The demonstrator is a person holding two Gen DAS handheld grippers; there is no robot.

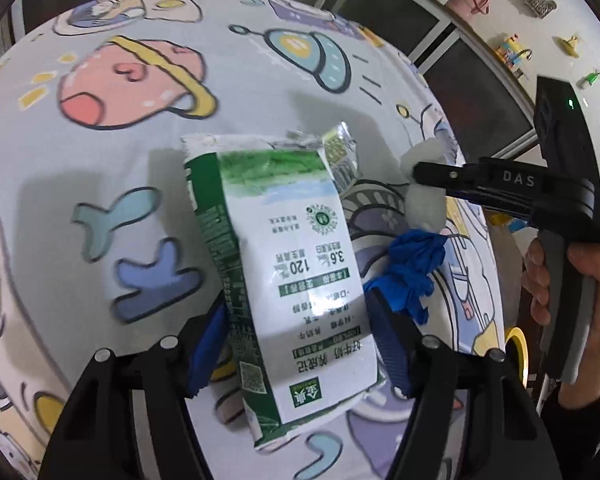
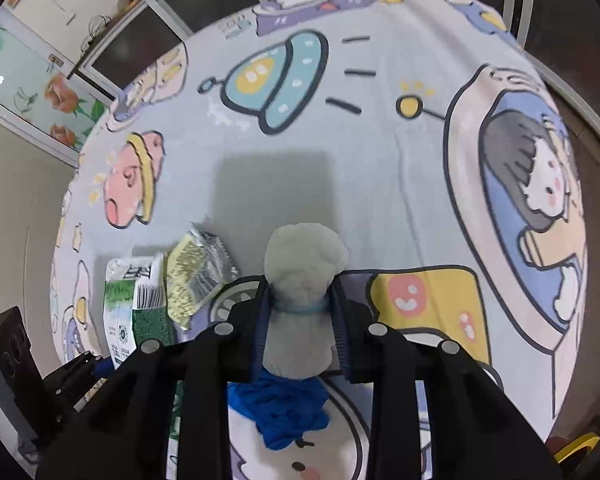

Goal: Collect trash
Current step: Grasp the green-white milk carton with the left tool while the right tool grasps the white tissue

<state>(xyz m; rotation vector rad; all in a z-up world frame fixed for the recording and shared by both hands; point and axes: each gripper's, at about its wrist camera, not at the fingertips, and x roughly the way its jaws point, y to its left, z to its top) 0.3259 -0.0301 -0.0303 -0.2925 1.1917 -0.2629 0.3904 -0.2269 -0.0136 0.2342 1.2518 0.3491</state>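
My left gripper [image 1: 296, 312] is shut on a white and green milk carton [image 1: 292, 264], held flat between its blue-padded fingers above the cartoon-print tablecloth [image 1: 140, 152]. The carton also shows at the left of the right wrist view [image 2: 130, 312]. My right gripper [image 2: 300, 308] is shut on a crumpled white tissue wad [image 2: 304, 272]; this wad shows at the right of the left wrist view [image 1: 426, 196]. A crumpled blue glove [image 1: 414, 268] lies on the cloth between the grippers, below the right gripper [image 2: 278, 408]. A silver and yellow wrapper [image 2: 196, 276] lies beside the carton's far end.
The round table's edge [image 1: 488, 264] drops off at the right, beyond it a dark cabinet [image 1: 480, 80] and a wall with small hooks. A yellow tape roll [image 1: 518, 346] sits low by the right hand.
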